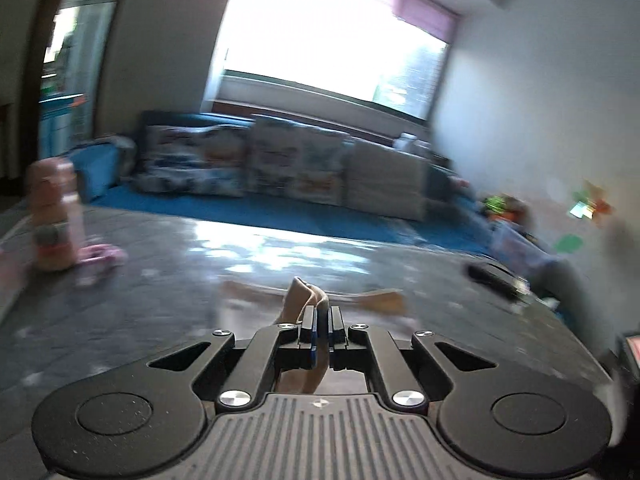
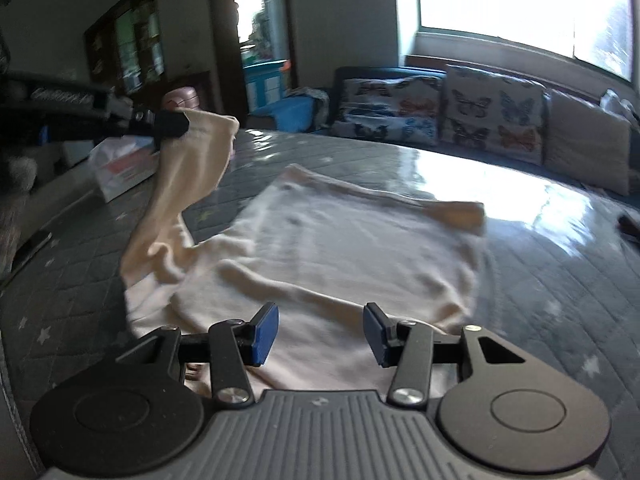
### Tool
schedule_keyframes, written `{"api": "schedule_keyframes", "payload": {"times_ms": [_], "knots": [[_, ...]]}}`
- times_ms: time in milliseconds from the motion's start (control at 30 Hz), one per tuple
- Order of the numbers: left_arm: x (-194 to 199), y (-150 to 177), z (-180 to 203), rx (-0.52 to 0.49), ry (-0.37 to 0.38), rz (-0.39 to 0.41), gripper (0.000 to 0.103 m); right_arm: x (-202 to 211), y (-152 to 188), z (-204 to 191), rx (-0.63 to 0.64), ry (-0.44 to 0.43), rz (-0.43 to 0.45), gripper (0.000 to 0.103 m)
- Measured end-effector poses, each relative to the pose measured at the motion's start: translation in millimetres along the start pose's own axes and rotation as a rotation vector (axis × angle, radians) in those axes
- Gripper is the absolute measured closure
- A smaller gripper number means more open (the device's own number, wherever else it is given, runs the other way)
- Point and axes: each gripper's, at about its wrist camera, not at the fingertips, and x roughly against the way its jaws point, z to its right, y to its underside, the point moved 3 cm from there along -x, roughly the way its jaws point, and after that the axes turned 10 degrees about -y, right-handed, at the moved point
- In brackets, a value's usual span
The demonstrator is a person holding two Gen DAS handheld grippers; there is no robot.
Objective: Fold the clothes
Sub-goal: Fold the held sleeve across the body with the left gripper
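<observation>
Sunlit from a wide window, the grey quilted star-patterned desk (image 2: 540, 264) carries a cream knitted garment (image 2: 340, 248), mostly spread flat. Left tongs (image 2: 170, 124) are clamped on one sleeve, lifted above the desk (presumably to fold inward). Right tongs (image 2: 320, 334) hover apart over the near hem. Folding seems barely begun; most folds remain.

The right tool (image 2: 319, 334) hovers with its blue pads (image 2: 264, 334) spread apart above the near edge of a cream garment (image 2: 352, 248) lying mostly flat on a grey quilted worktop (image 2: 560, 280). At the left, the left tool (image 2: 170, 124) pinches one sleeve (image 2: 188, 168) and lifts it clear. Butterfly cushions (image 2: 492, 116) line a blue sofa (image 2: 288, 110) under a bright window (image 2: 520, 4).
</observation>
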Motion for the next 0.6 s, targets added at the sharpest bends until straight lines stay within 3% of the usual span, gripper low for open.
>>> {"api": "schedule_keyframes", "payload": {"times_ms": [167, 333, 467, 600], "knots": [[-22, 19, 45, -0.091, 0.088, -0.072, 0.097, 15, 8, 26, -0.063, 0.052, 0.019, 0.056], [-35, 48, 68, -0.170, 0.144, -0.161, 0.087, 23, 15, 42, -0.105, 0.095, 0.023, 0.056], [-22, 58, 54, -0.209, 0.119, -0.139, 0.073, 26, 16, 43, -0.119, 0.091, 0.030, 0.056], [-9, 66, 20, -0.236, 0.014, -0.099, 0.066, 21, 12, 32, -0.101, 0.048, 0.027, 0.056]]}}
